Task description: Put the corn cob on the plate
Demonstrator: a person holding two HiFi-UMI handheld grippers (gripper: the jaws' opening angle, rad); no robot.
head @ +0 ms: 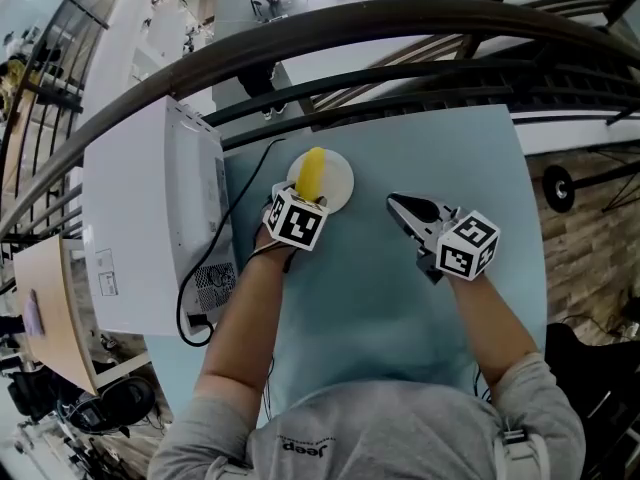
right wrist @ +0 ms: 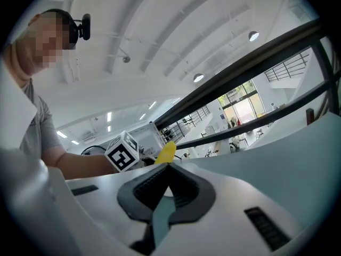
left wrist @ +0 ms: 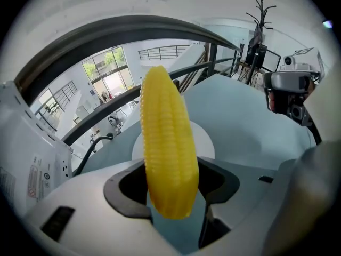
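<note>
My left gripper [head: 304,200] is shut on the yellow corn cob [head: 313,172] and holds it over the near left part of the white plate [head: 340,180]. In the left gripper view the corn cob [left wrist: 166,148] sticks out from between the dark pads of the left gripper [left wrist: 170,184], with the plate [left wrist: 206,142] right behind it on the pale blue table [head: 400,308]. My right gripper [head: 397,206] hangs to the right of the plate, shut and holding nothing. In the right gripper view the right gripper [right wrist: 167,167] has its tips together, and past them show the corn cob [right wrist: 165,152] and the left gripper's marker cube [right wrist: 123,152].
A large white machine [head: 150,228] stands along the table's left side, with a black cable [head: 245,183] running across the table near the plate. A dark curved railing [head: 400,18] arcs beyond the table's far edge. A person's sleeves and arms fill the near side.
</note>
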